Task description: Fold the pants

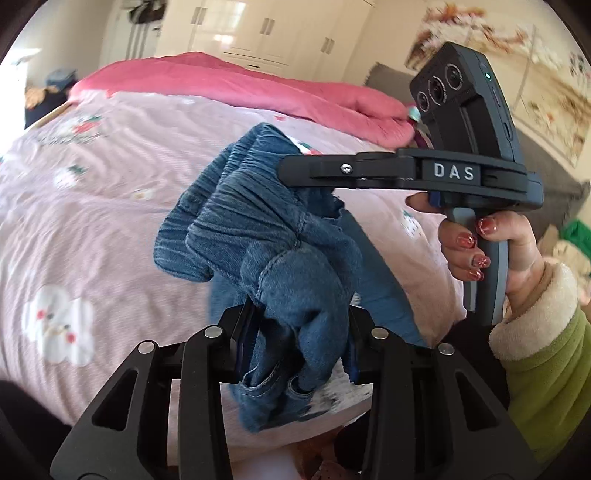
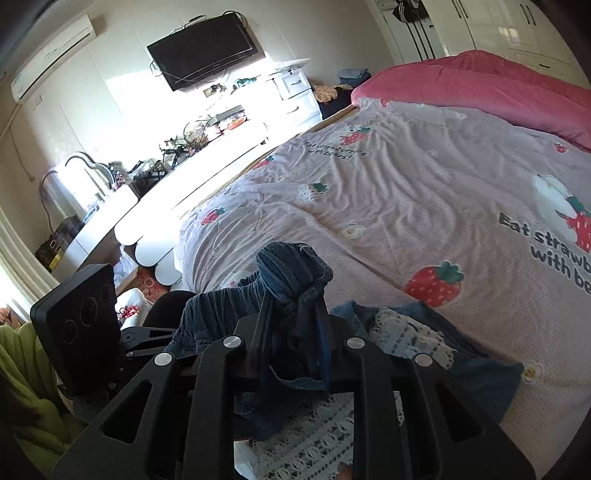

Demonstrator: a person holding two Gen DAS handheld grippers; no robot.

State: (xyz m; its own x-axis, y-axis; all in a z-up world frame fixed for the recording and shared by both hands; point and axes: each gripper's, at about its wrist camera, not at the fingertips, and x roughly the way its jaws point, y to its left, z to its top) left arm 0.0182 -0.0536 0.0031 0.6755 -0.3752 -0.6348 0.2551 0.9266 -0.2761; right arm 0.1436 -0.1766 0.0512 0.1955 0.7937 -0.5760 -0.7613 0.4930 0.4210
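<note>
Blue denim pants (image 1: 251, 221) with a gathered elastic waist hang bunched above the bed. My left gripper (image 1: 299, 325) is shut on a thick fold of the denim at the bottom of the left wrist view. Higher up and to the right, my right gripper (image 1: 295, 171), held by a hand with red nails (image 1: 465, 243), pinches the waistband from the side. In the right wrist view the right gripper (image 2: 295, 317) is shut on a dark wad of the pants (image 2: 295, 273). The rest of the cloth, with a white lace patch (image 2: 406, 339), trails onto the bed.
The bed sheet (image 2: 406, 184) is pale pink with strawberry prints. A folded pink quilt (image 1: 258, 88) lies along its far side. A white dresser (image 2: 207, 166) with clutter and a wall TV (image 2: 203, 51) stand beyond the foot. White wardrobes (image 1: 266, 29) line the back wall.
</note>
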